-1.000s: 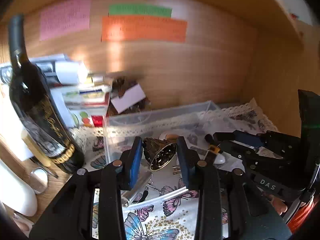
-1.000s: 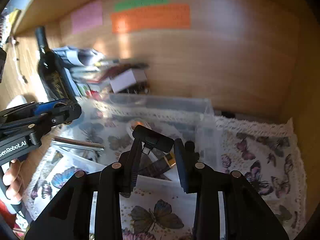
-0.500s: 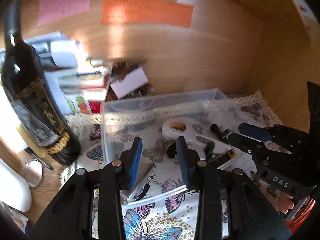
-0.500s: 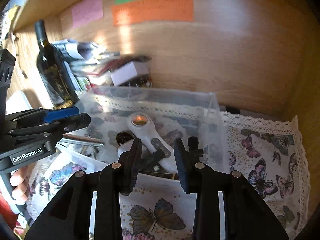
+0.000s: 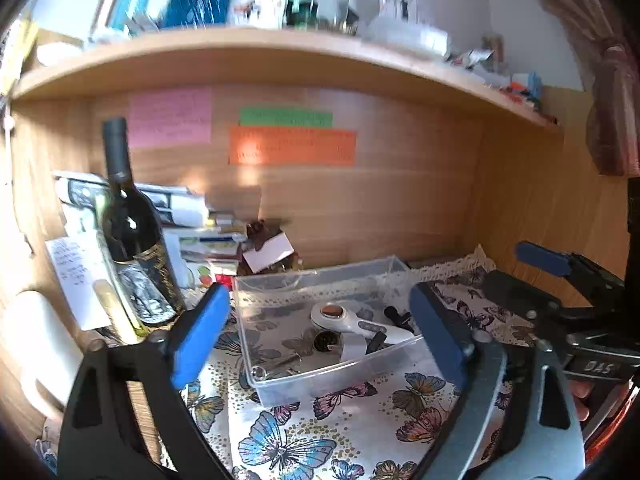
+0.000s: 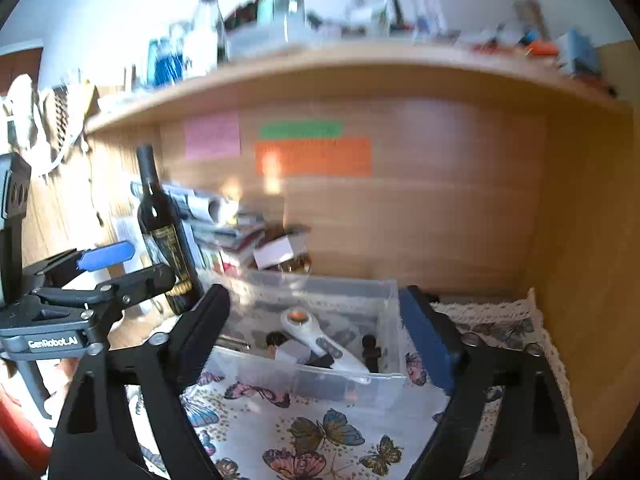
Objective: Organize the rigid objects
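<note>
A clear plastic box (image 5: 280, 388) (image 6: 384, 296) sits on a butterfly-print cloth (image 5: 320, 432). In it lie a white rotary tool with an orange button (image 5: 352, 322) (image 6: 316, 338), a small brass bell (image 5: 326, 340), a silver tube (image 5: 276, 364) and dark small parts (image 6: 370, 350). My left gripper (image 5: 320, 332) is wide open and empty, raised in front of the box. My right gripper (image 6: 316, 330) is wide open and empty, also in front of the box. Each gripper shows at the edge of the other's view.
A dark wine bottle (image 5: 134, 240) (image 6: 164, 232) stands left of the box beside a pile of papers and boxes (image 5: 192, 232). Coloured notes (image 5: 292, 146) hang on the wooden back wall. A shelf above (image 5: 260, 48) carries bottles and jars. A wooden side wall (image 6: 588, 240) stands right.
Both grippers have opened wide and pulled back and up from the box. The bell that the left gripper held and the dark part that the right gripper held now lie in the box.
</note>
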Tool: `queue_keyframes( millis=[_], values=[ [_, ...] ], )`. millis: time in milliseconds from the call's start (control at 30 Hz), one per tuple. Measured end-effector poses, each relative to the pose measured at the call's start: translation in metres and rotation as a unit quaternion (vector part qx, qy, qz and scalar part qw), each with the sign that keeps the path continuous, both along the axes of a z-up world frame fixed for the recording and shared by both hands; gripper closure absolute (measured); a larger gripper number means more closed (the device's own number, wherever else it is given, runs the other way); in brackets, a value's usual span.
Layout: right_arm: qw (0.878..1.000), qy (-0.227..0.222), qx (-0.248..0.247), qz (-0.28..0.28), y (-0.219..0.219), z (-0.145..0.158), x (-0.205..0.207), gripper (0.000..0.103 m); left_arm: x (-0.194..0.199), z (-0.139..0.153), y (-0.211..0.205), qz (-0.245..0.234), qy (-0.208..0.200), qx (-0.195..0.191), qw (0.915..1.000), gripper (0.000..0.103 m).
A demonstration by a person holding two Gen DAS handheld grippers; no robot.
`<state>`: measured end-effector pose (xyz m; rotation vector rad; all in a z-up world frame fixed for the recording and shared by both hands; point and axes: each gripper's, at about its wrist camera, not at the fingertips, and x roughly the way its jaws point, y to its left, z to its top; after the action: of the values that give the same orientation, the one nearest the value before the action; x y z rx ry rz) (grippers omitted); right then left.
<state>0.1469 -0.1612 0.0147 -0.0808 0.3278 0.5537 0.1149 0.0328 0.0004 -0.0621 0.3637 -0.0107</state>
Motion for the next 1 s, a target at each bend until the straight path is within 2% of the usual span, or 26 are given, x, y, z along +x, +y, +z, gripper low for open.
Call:
queue_keyframes(
  millis=[100, 233, 533, 1000],
  values=[
    [1.0, -0.02, 0.007, -0.011, -0.007, 0.003, -0.012, 0.0, -0.015, 0.003, -0.001, 0.009, -0.018, 0.003, 0.9998, 0.002],
    [0.999, -0.043, 0.006, -0.019, -0.011, 0.004, -0.027, 0.0, -0.028, 0.003, -0.002, 0.008, -0.023, 0.0, 0.9997, 0.001],
    [0.999, -0.049, 0.016, -0.017, -0.017, 0.006, -0.041, 0.0, -0.051, 0.007, -0.013, 0.013, -0.045, 0.019, 0.9987, 0.0],
    [0.999, -0.048, 0.018, -0.019, -0.019, 0.007, -0.041, 0.0, -0.054, 0.009, -0.017, 0.013, -0.056, 0.028, 0.9979, 0.0]
  ],
)
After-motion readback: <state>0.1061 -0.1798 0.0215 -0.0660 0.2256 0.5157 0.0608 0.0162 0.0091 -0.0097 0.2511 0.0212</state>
